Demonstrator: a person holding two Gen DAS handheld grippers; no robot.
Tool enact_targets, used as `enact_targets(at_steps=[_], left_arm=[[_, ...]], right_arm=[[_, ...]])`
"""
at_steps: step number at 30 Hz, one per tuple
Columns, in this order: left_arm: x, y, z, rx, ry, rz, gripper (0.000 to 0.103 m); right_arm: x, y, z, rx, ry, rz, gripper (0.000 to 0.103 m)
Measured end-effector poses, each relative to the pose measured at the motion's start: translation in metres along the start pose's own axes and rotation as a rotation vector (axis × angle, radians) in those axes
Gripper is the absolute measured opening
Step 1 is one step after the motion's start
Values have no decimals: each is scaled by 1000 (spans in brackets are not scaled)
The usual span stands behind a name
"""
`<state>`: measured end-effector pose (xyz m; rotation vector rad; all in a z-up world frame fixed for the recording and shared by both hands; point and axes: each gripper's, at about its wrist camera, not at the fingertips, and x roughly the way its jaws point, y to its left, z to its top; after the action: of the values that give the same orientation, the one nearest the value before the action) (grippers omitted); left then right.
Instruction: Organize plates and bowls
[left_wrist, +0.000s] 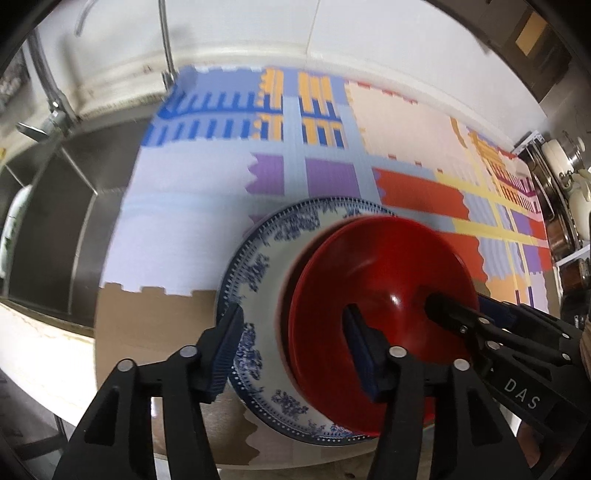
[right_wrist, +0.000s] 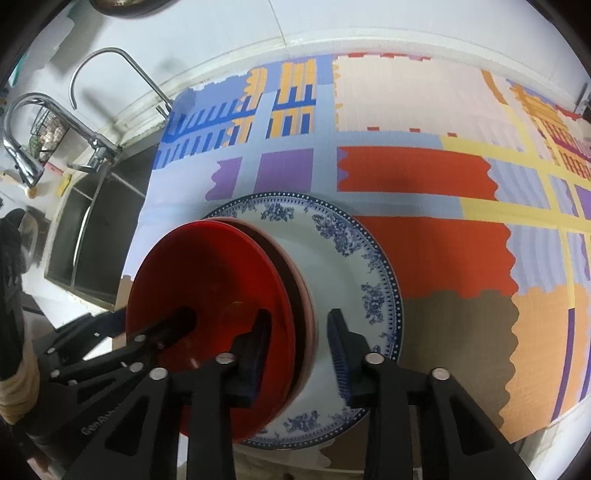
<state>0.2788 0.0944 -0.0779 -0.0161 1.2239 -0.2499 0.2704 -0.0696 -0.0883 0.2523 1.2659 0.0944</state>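
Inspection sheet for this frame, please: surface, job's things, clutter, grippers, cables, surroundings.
Surface: counter under a colourful patterned mat.
Job's things: red bowl nested on a pinkish dish, both on the blue-and-white plate.
Clutter: nothing seen on the mat.
Grippers: left gripper open, astride the near rims of the plate and bowl; right gripper open, astride the bowl's rim; no fingers seen pressing.
Cables: nothing seen.
Surroundings: steel sink with faucets to the left; cookware at the right edge.
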Motion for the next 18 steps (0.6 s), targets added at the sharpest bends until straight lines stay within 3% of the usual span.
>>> enact_targets(at_steps=[8, 13, 18], left_arm=[[-43, -15, -27, 20, -199, 118, 73], [-70, -30, -62, 18, -317, 135, 89], [-93, -46, -106, 13, -406, 158, 95]], right_arm=[[-41, -1, -22, -52, -168, -71, 46], [-72, -9, -50, -82, -295, -106, 62], [-98, -18, -85, -86, -399, -95, 72]])
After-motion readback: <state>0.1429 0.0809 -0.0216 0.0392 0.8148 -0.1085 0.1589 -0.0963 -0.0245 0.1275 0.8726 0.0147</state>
